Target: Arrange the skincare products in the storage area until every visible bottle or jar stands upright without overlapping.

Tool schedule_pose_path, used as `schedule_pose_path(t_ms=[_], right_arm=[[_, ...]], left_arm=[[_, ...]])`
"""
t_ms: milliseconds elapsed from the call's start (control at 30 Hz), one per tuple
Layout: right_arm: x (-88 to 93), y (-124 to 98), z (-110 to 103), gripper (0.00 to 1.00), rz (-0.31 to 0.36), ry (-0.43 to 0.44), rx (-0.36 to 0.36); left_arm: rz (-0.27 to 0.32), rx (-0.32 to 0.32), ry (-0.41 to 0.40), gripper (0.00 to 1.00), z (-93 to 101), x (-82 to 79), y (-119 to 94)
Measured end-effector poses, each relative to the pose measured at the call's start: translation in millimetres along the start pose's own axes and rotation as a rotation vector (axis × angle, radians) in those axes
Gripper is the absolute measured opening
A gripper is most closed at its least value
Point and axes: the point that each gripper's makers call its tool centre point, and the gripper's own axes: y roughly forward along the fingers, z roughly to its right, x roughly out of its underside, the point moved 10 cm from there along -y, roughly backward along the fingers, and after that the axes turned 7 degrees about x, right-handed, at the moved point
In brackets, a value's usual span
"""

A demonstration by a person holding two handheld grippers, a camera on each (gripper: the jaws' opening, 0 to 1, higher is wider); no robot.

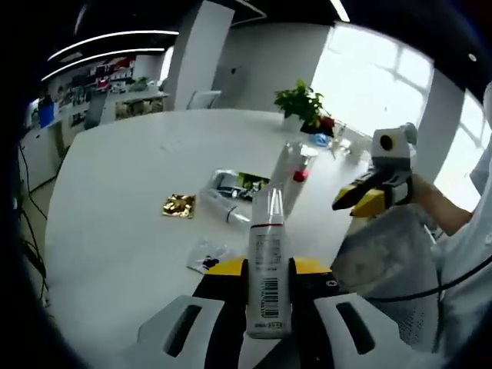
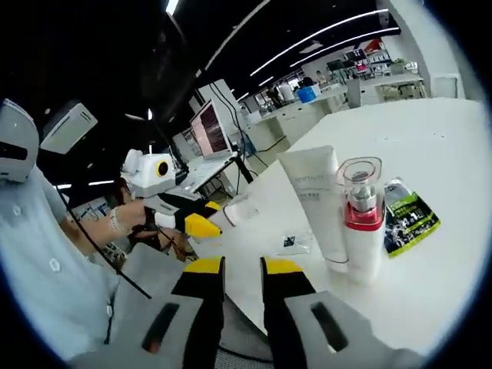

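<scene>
My left gripper (image 1: 267, 304) is shut on a white tube with a barcode (image 1: 267, 269), held above the near edge of the white table (image 1: 123, 200). From the right gripper view, the left gripper (image 2: 201, 223) grips that tube (image 2: 240, 211) beside the table edge. My right gripper (image 2: 242, 280) is narrowly open with nothing between its jaws; it hovers at the right (image 1: 355, 198) in the left gripper view. A tall white tube (image 2: 314, 201) and a clear pump bottle with a red collar (image 2: 361, 219) stand upright side by side. A clear bottle (image 1: 223, 206) lies flat.
A green and black sachet (image 2: 407, 219), a gold foil packet (image 1: 178, 205) and a small clear packet (image 1: 207, 256) lie on the table. A potted plant (image 1: 304, 104) stands at the far edge. The person's sleeve and grey clothing (image 1: 384, 261) sit close at the right.
</scene>
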Motion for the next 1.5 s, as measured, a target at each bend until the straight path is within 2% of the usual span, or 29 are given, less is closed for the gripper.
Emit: schedule_pose_path(t_ms=[133, 300, 400, 433, 467, 533, 567, 667, 700, 833, 867, 933, 967, 1000, 1033, 1067, 1100, 1200, 1233, 1333, 1433, 1500], right_arm=[[-1.6, 3.0, 1.2, 0.25, 0.083, 0.103, -0.043], [-4.9, 2.9, -0.7, 0.27, 0.181, 0.204, -0.118], [-10.5, -0.5, -3.8, 0.27, 0.261, 0.260, -0.205], [-11.3, -1.5, -4.6, 0.27, 0.268, 0.268, -0.218], [-13.6, -2.8, -6.9, 0.27, 0.286, 0.271, -0.257], [-17.4, -4.7, -8.2, 0.26, 0.326, 0.290, -0.280], [-19.9, -6.1, -9.3, 0.25, 0.336, 0.302, -0.308], [-24.5, -10.4, -10.1, 0.22, 0.351, 0.289, -0.327], [-25.2, -11.3, -9.9, 0.22, 0.351, 0.288, -0.318], [-27.6, -14.5, -12.0, 0.20, 0.349, 0.263, -0.307], [-27.9, -14.7, -12.3, 0.19, 0.354, 0.255, -0.293], [-27.7, -15.5, -10.0, 0.18, 0.348, 0.246, -0.218], [-27.9, -15.5, -9.4, 0.18, 0.355, 0.233, -0.174], [-27.7, -15.2, -9.2, 0.18, 0.354, 0.222, -0.133], [-27.2, -14.5, -9.1, 0.18, 0.347, 0.183, -0.077], [-26.5, -13.6, -10.0, 0.18, 0.338, 0.183, -0.050], [-26.8, -12.5, -10.7, 0.18, 0.345, 0.173, -0.017], [-27.5, -7.5, -16.5, 0.17, 0.348, 0.128, 0.086], [-28.2, -6.2, -17.9, 0.17, 0.354, 0.110, 0.110], [-28.4, -1.0, -24.8, 0.17, 0.360, 0.071, 0.167], [-26.6, 2.5, -24.3, 0.17, 0.384, 0.110, 0.196], [-23.9, 3.9, -22.5, 0.17, 0.414, 0.180, 0.206]], left_arm=[[0.021, 0.055, 0.007, 0.16, 11.8, -4.2, 4.2], [0.099, 0.209, -0.050, 0.16, 27.7, -14.2, 12.8], [0.135, 0.297, -0.073, 0.16, 32.9, -21.1, 17.3], [0.150, 0.328, -0.077, 0.16, 35.0, -23.5, 18.2], [0.156, 0.356, -0.109, 0.16, 37.6, -25.9, 19.3], [0.154, 0.414, -0.107, 0.16, 40.7, -29.8, 22.2], [0.150, 0.418, -0.112, 0.16, 40.5, -30.6, 23.5], [0.154, 0.450, -0.125, 0.16, 42.1, -33.4, 28.6], [0.155, 0.467, -0.128, 0.16, 42.8, -34.2, 29.6], [0.135, 0.471, -0.098, 0.17, 44.0, -34.5, 35.4], [0.135, 0.461, -0.076, 0.18, 44.1, -34.5, 36.7], [0.139, 0.396, -0.009, 0.19, 42.3, -35.5, 39.0], [0.143, 0.330, 0.065, 0.20, 40.9, -36.8, 40.3], [0.130, 0.284, 0.106, 0.21, 41.9, -36.7, 40.4], [0.087, 0.225, 0.177, 0.21, 43.4, -36.5, 42.4], [0.071, 0.194, 0.221, 0.21, 44.7, -37.3, 44.3], [0.056, 0.134, 0.268, 0.21, 46.7, -37.9, 47.9], [0.023, 0.030, 0.357, 0.21, 51.3, -38.6, 55.5], [0.012, -0.016, 0.406, 0.21, 52.8, -38.7, 59.3], [-0.005, -0.100, 0.475, 0.21, 55.8, -39.4, 66.4], [-0.023, -0.187, 0.560, 0.20, 55.1, -40.2, 70.3], [-0.022, -0.238, 0.608, 0.20, 54.6, -40.0, 71.7]])
